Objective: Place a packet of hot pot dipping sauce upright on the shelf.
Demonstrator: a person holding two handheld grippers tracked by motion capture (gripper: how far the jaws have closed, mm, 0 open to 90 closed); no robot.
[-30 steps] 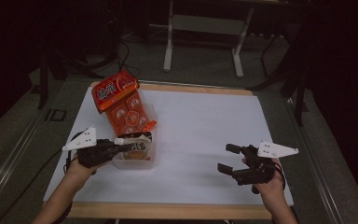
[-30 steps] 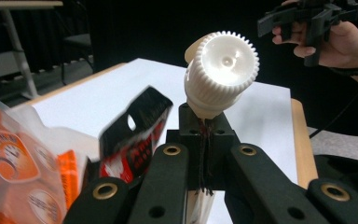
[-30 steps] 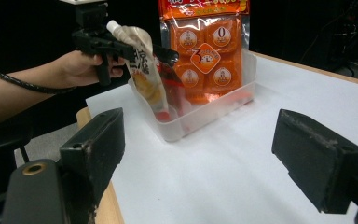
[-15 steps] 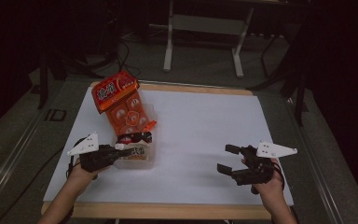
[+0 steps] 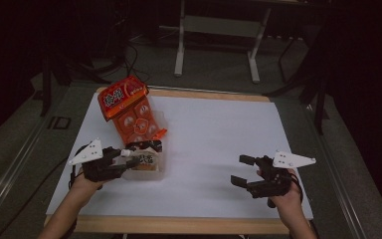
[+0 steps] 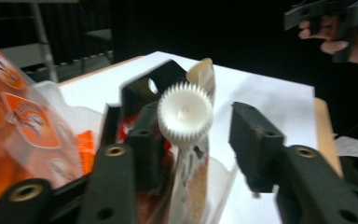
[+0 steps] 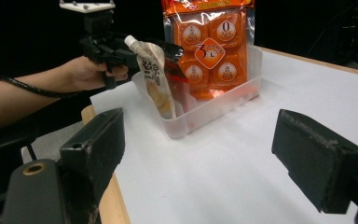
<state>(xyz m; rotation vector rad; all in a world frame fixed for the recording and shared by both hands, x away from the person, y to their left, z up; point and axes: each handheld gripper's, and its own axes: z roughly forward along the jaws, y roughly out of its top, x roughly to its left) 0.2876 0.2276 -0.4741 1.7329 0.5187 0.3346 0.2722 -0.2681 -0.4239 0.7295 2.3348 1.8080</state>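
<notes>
Left gripper (image 5: 124, 160) at 8 o'clock on the bench (image 5: 219, 129), jaws just been opening, now spread apart either side of the pouch (image 5: 144, 155) cap (image 6: 185, 112); pads look clear of it, so released, I judge. Pouch stands upright in the near end of the clear tub (image 7: 200, 109), long axis vertical, spout up, directly ahead of the left gripper, touching distance. Soft foil-like pouch, ribbed white round cap. Behind it in the same tub leans the orange pack (image 5: 129, 107), glossy plastic, flat, tall, tipped toward 11 o'clock. Right gripper (image 5: 246, 174) at 4 o'clock, jaws wide, holding nothing, well apart from the tub. Left hand is far nearer; any next grab of the pouch falls to it.
</notes>
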